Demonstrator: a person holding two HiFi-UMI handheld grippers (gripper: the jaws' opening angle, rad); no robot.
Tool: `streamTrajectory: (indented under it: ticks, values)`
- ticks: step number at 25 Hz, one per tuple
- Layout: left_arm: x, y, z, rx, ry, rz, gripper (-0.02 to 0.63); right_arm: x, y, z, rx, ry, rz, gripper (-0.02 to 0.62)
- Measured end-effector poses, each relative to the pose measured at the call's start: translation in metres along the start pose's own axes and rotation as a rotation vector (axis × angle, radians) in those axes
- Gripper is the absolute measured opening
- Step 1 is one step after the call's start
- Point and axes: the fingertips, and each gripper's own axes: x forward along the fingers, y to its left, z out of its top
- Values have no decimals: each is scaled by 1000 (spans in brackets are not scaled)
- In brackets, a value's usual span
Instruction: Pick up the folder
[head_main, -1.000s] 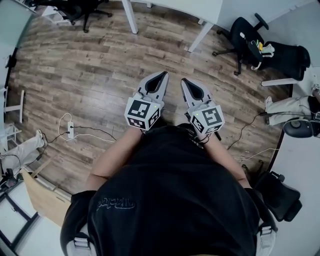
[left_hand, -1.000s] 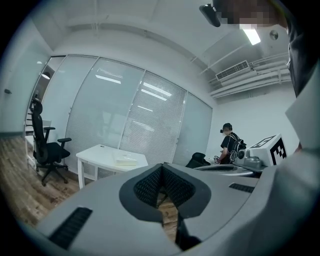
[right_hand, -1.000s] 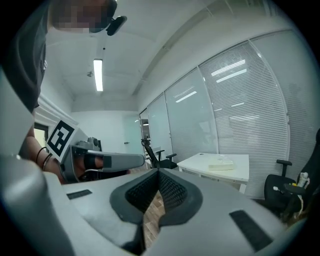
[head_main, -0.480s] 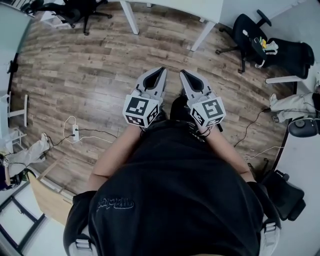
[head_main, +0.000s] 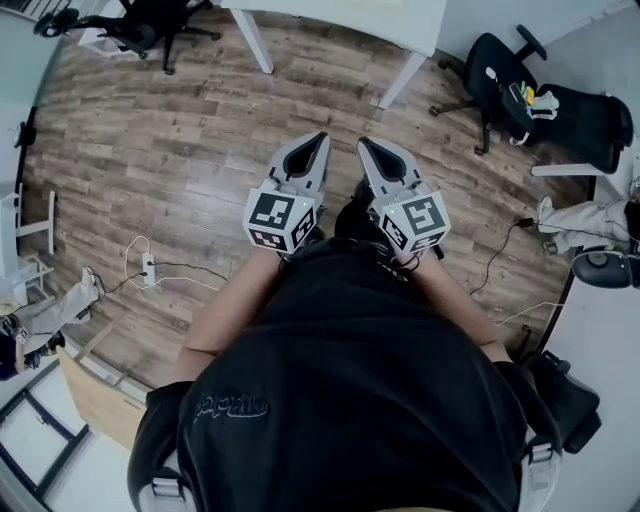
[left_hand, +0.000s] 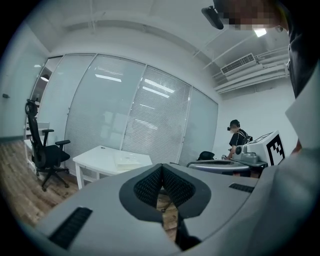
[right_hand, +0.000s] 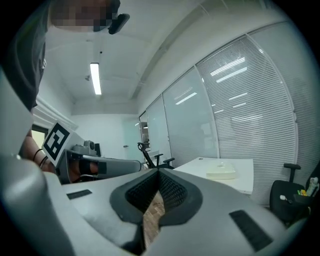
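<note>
A pale flat folder lies on a white table ahead, in front of a glass wall with blinds; the right gripper view shows the same folder on the table. In the head view only the table's near edge shows at the top. My left gripper and right gripper are held side by side in front of my body, over the wood floor and well short of the table. Both are shut with nothing between the jaws, as the left gripper and right gripper show in their own views.
Black office chairs stand at the far left and the right. A power strip with cables lies on the floor at left. Another person stands at the right of the room. A desk edge borders the right side.
Both grippers have travelled forward with me across the floor; the white table has drawn closer at the top of the head view. The jaws stayed shut.
</note>
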Motion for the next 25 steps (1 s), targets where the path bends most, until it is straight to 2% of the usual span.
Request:
streamTrajectory:
  ticks: [7,16,25]
  values:
    - [76,4,6,-20,14,19,14,20,-75,9,2,7,8,21]
    - [169,-2,35,-2,3,51,14,36,-170,29,13,-4,37,21]
    - [203,-9,50,16,-12,72,14,35,-211,41,14,-22,41,21]
